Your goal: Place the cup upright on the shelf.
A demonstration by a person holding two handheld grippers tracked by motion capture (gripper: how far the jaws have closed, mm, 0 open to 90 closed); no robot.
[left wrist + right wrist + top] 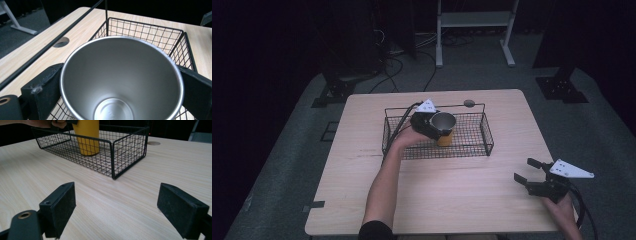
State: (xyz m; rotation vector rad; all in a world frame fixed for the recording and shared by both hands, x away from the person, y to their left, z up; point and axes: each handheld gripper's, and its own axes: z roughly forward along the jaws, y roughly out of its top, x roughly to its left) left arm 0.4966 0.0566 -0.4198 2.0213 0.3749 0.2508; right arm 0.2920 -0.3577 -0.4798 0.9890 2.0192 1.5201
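The left tongs (428,123) are clamped on a yellow-sided metal cup with a bare steel inside (443,128), one jaw pressed against each side of the cup just under its rim, as the left gripper view makes plain: the round steel mouth (122,77) sits squarely between the two black jaws. A grip that high on the wall leaves the base free, which suits setting the cup down or lifting it straight up without the tongs fouling the wire. The cup stands upright inside the black wire basket (486,134), in the part of it nearest these tongs; from the right gripper view its yellow body (88,137) reaches down to the mesh floor, though I cannot tell whether it rests there or hangs a hair above. The basket's long black carrying handle (457,105) runs along the side beyond the left tongs, so the approach from the person's side keeps clear of it. The right tongs (529,171) stand wide apart and hold nothing, low over the pale wooden table (462,200) and well apart from the basket (113,152), which lies ahead of them. Held back there, they seem to be waiting, out of the left arm's way yet facing the basket should it need steadying.
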